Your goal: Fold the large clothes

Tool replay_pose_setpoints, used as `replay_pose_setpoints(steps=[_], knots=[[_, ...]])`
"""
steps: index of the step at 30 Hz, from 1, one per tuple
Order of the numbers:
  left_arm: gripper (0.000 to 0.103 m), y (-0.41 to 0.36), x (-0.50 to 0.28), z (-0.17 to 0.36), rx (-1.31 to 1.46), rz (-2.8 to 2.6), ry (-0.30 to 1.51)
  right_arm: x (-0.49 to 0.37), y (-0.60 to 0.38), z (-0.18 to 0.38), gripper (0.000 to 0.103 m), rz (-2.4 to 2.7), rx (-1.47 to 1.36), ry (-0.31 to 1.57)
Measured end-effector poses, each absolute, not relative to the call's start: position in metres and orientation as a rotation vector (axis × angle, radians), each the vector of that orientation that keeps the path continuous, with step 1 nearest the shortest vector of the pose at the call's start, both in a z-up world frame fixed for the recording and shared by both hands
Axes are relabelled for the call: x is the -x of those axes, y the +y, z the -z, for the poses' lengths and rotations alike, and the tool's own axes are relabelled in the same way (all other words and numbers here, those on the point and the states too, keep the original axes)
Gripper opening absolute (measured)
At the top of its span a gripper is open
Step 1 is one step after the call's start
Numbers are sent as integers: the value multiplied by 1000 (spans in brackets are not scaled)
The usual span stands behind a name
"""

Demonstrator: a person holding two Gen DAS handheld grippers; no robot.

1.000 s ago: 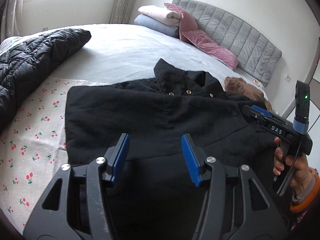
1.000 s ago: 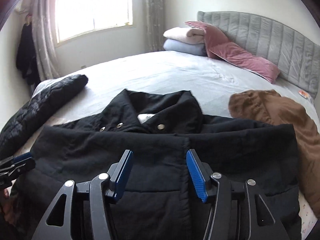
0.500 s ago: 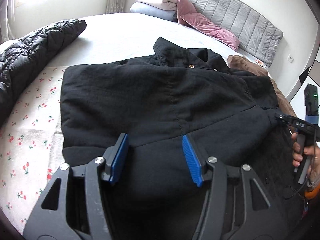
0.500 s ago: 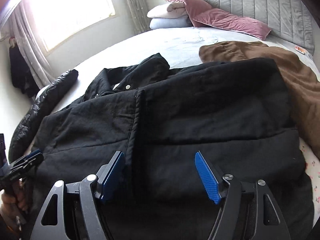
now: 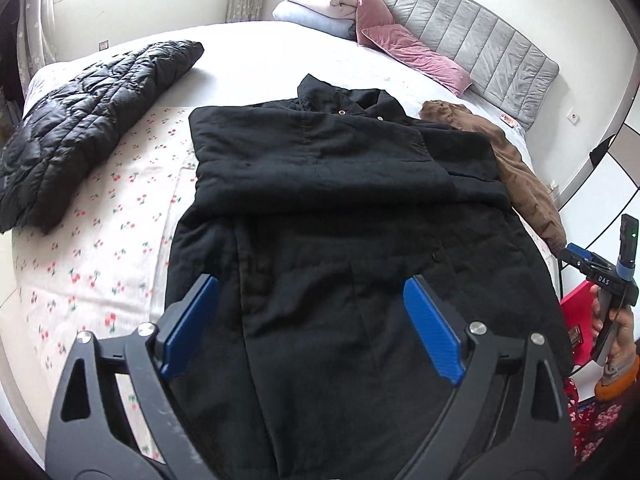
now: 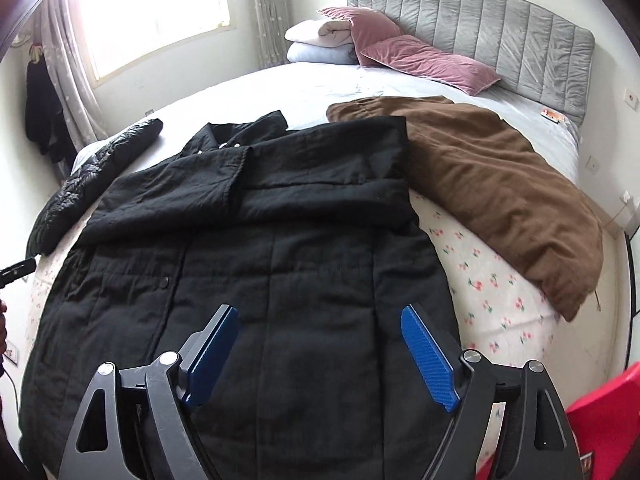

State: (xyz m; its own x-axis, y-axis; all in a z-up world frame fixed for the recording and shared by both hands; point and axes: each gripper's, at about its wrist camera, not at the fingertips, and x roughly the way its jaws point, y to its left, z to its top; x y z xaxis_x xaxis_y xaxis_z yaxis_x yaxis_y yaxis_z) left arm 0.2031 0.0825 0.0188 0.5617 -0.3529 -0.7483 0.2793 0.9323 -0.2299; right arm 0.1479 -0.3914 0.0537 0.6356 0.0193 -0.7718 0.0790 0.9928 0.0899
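Note:
A large black quilted coat (image 5: 340,208) lies flat on the bed, collar toward the headboard, with both sleeves folded across its chest. It also fills the right wrist view (image 6: 256,248). My left gripper (image 5: 312,320) is open and empty above the coat's lower hem. My right gripper (image 6: 320,352) is open and empty above the hem on the right side. The right gripper also shows in the left wrist view (image 5: 592,272), held by a hand beyond the coat's right edge.
A black puffer jacket (image 5: 80,120) lies at the left. A brown garment (image 6: 488,184) lies right of the coat. Pink pillows (image 6: 420,60) and folded bedding (image 6: 320,40) sit by the grey headboard (image 6: 500,28). A red object (image 6: 600,420) is at the bed's near right corner.
Both grippers have pulled back toward the foot of the bed and opened wider. The coat's lower half, covered before, now lies spread flat below the folded sleeves.

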Motion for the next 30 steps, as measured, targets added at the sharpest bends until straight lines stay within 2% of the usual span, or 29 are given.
replay_pose_setpoints(steps=[12,16,23,30], knots=[[96,106,-102,13,90,314,1036,-48,-376,-13,85,23,-77,1009],[96,119,-88,35,103,280,1123,-35,-379,-3,85,-27,-82,1062],[96,139,-62,60,141,280,1189,-25,-423,1,85,74,-163,1048],[96,137,-51,64,103,327,1174,-22,-464,21,85,168,-245,1086]])
